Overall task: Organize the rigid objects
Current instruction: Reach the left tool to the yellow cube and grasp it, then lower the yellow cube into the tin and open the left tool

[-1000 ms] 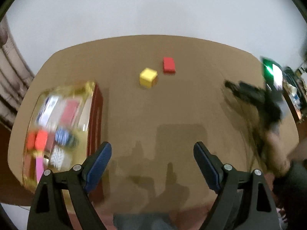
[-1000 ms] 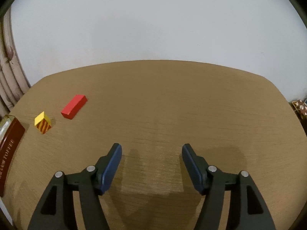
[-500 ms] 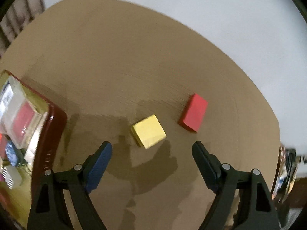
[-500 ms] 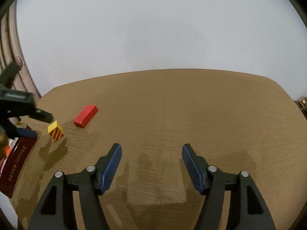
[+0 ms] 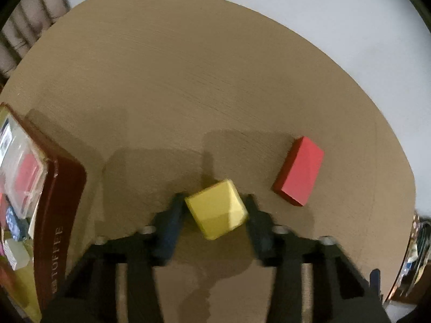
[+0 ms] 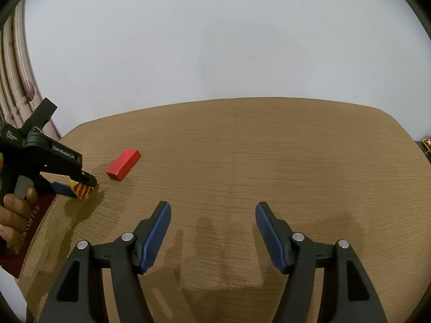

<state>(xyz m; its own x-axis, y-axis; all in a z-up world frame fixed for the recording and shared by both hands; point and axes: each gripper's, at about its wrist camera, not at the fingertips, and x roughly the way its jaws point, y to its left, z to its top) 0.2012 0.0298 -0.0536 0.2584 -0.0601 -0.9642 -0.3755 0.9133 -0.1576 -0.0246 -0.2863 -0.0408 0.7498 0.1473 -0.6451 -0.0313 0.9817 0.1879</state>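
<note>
Left wrist view: pretty smeary around the left gripper [image 5: 215,210], so its finger edges are hard to make out, but the pads are sitting against both sides of the yellow cube [image 5: 216,212], clamped on it.
Cube lift: can't tell if it's resting on the table [image 5: 188,80] or just off it.
Cube side: red and yellow stripes are showing from the right wrist view [image 6: 83,190], half covered by the upper finger.
Red block [image 5: 299,171]: lying flat on the wood just right of the cube, not touching it.
Tin [image 5: 60,215]: dark red with TOFFEE lettering, getting cut off at the left edge; blurry small pieces inside, red, blue and pale ones.
Right gripper [image 6: 212,231]: jaws sitting wide apart over bare wood, holding nothing.
</note>
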